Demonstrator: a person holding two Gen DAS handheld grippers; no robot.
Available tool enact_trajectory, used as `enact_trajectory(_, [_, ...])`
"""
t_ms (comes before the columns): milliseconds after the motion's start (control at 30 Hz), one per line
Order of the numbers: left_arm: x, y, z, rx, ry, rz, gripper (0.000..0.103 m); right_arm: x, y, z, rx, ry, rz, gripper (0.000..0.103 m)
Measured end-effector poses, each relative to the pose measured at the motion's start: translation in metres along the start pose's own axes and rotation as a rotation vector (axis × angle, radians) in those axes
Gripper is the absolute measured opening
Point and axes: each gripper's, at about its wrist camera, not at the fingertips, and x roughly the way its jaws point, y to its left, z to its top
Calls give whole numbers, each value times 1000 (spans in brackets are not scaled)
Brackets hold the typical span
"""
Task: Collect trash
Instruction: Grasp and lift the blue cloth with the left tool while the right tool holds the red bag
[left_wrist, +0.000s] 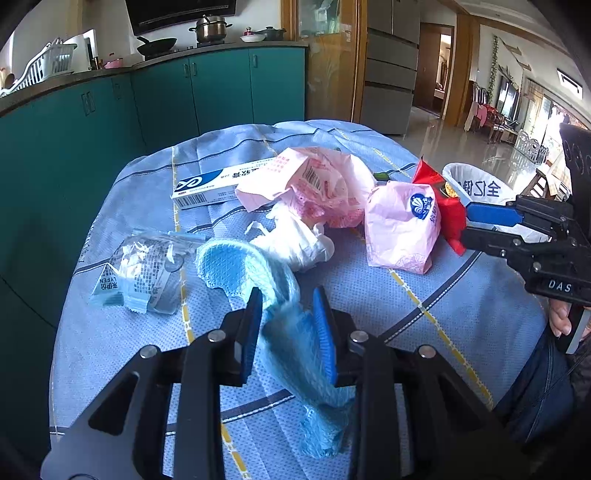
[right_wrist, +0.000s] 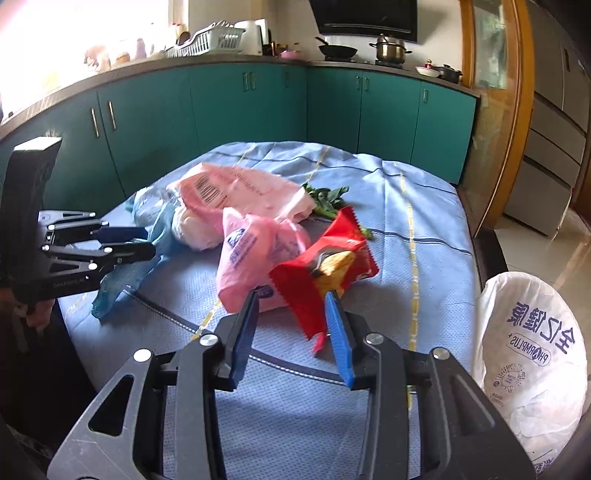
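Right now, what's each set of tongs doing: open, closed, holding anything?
Left tongs: closed on the blue mesh cloth.
Right tongs: open, with a corner of the red snack wrapper between the pads, not gripped.

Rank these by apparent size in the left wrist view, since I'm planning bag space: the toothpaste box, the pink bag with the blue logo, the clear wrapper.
1. Pink bag with the blue logo
2. Clear wrapper, nearly alike; unsure
3. Toothpaste box, farther away, so possibly understated

Carton (left_wrist: 221, 182) behind wrappers on cloth (left_wrist: 369, 306) — lined bin (right_wrist: 532, 369) right, seemingly off-table.
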Motion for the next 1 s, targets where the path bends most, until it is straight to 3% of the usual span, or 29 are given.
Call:
enact_trajectory(100, [1,-1,0,8,0,6,46,0,-1,-1,7,-4,-24,71])
enact_trajectory(233, [4,-5,-1,15,13,10,59,0,-9,0,48,-6,-24,82])
enact_trajectory(367, [9,-6,-2,19,32,20,59,7,-20,2,106,2,-33,83])
enact_trajectory(633, [15,-8,-3,21,55,40,61,19,-32,17,188,-9,41,83])
enact_trajectory(833, [19,-11,-3,28,73,40,62,34,-22,27,147,15,97,83])
enact_trajectory(1000, [20,-12,-5,31,83,36,61,39,-10,24,103,26,95,83])
